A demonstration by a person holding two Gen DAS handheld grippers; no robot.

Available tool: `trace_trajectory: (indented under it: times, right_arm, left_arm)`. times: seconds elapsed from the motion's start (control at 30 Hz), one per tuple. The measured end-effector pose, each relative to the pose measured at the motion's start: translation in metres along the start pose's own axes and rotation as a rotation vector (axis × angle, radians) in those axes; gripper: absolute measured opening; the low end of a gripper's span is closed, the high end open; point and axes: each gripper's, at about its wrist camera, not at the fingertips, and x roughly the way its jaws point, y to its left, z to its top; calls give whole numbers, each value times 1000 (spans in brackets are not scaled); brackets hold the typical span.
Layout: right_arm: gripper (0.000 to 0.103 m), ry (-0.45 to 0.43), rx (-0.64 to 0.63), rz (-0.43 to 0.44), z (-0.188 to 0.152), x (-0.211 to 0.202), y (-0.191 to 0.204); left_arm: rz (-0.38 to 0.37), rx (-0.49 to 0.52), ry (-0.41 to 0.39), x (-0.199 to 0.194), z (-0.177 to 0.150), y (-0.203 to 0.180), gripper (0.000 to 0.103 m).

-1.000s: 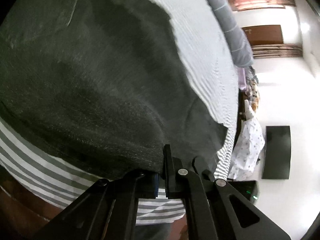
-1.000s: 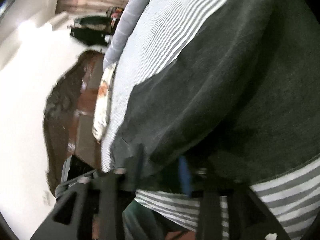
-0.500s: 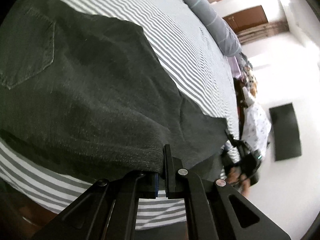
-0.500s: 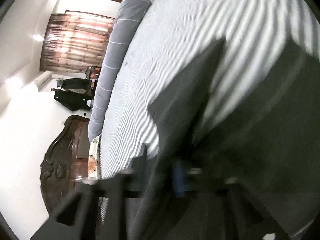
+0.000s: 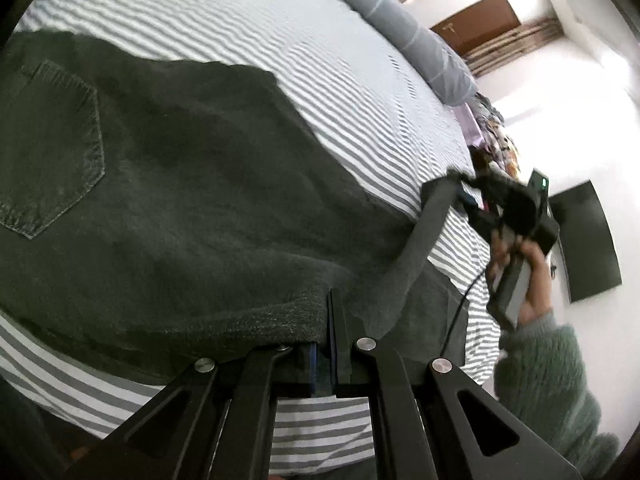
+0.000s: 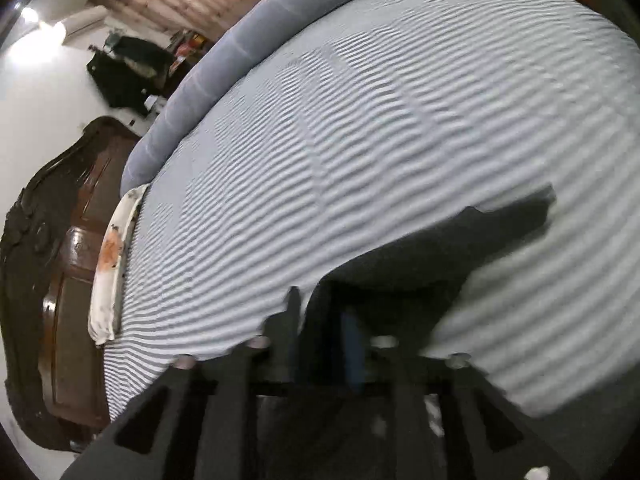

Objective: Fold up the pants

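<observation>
Dark grey pants (image 5: 180, 200) lie spread on the striped bed (image 5: 360, 80), a back pocket showing at the left. My left gripper (image 5: 326, 340) is shut on the near edge of the pants. One pant leg rises taut to the right, its end held in my right gripper (image 5: 464, 192), which a hand (image 5: 520, 264) carries above the bed. In the right wrist view, dark pants fabric (image 6: 420, 256) fills the space between the fingers of the right gripper (image 6: 322, 320), whose jaws are opening, blurred by motion.
A long grey bolster (image 5: 400, 20) lies along the far side of the bed (image 6: 360, 120). A carved wooden headboard (image 6: 52, 260) stands at the left in the right wrist view. A green sleeve (image 5: 552, 368) and a dark panel (image 5: 588, 244) sit at the right.
The right gripper has swung up and away over the bed with the pant leg, coming into the left wrist view at the right. The left gripper kept its grip and rolled a little.
</observation>
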Motion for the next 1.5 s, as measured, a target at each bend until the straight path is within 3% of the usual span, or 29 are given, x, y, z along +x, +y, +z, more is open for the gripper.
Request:
trace_trajectory:
  times: [0.23,0.47,0.73,0.8,0.83,0.93,1.07,1.23,1.4,1.5]
  right_arm:
    - [29,-29,-33,9,24,12,11]
    - [29,-49,93,-26,20,-1,-42]
    - [29,-10,211,13,22,32,-76]
    - [22,-24,222,20,29,40,-71]
    - [9,-32,229,24,33,42,-71]
    - [4,-48,235,46,42,41,-66]
    - [4,-110,167,52,39,3,-50]
    - [4,-195,151,13,16,-82,-63]
    - [4,-237,171,-111,-43,-167,-106]
    - [4,-209,239,-176,-89,-189,-145]
  left_arm:
    - [12,-58,12,6,8,25,4]
    - [1,-98,43,19,11,42,4]
    - [0,-104,56,25,16,47,4]
    - [4,-102,58,26,16,46,4]
    - [6,-102,60,27,16,46,4]
    - [15,-99,62,29,14,43,4]
    - [24,-92,58,30,14,39,4]
    - [27,-66,52,28,10,29,4]
    - [16,2,80,35,2,14,4]
    - [24,32,114,41,-5,10,4]
